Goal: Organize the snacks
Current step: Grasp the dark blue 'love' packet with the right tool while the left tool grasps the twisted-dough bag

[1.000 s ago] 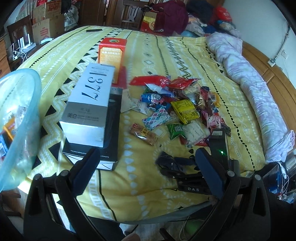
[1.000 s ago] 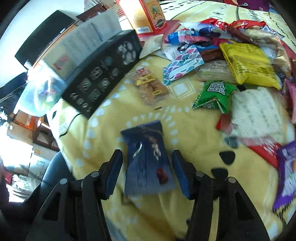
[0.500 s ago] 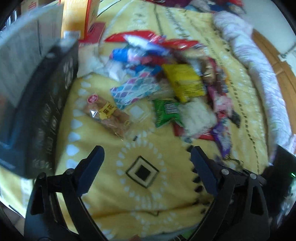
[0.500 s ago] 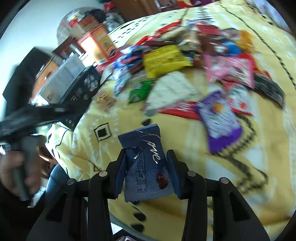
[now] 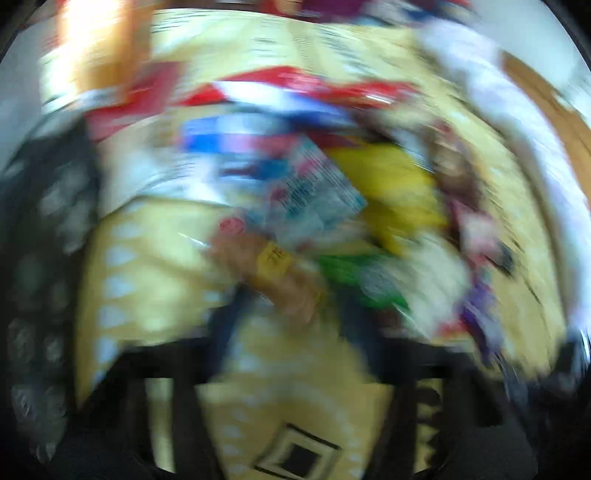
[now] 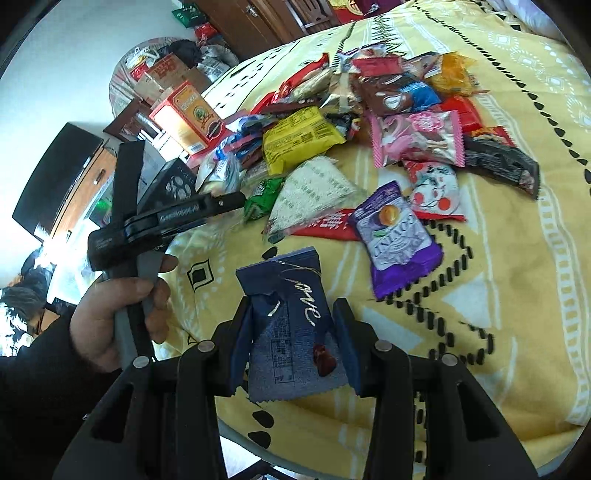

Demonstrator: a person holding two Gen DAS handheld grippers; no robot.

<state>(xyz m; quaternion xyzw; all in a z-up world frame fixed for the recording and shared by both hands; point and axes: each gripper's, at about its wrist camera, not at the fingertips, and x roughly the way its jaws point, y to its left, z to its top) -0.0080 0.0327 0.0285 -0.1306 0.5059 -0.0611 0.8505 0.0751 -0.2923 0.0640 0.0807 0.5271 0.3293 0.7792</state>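
My right gripper is shut on a dark blue snack packet and holds it above the yellow bedspread. A pile of snacks lies beyond it: a yellow pack, a pink pack, a purple pack, a green pack. My left gripper reaches toward the pile's left edge, held by a hand. The left wrist view is heavily blurred; its gripper hovers close over a brown clear-wrapped snack, and the jaws stand apart.
An orange box and a black box stand left of the pile. Cartons and wooden furniture lie beyond the bed. The bed's near edge runs just under my right gripper.
The left gripper has swept forward and down toward the brown snack, blurring its view. The right gripper has kept its hold on the blue packet and lifted it back from the pile.
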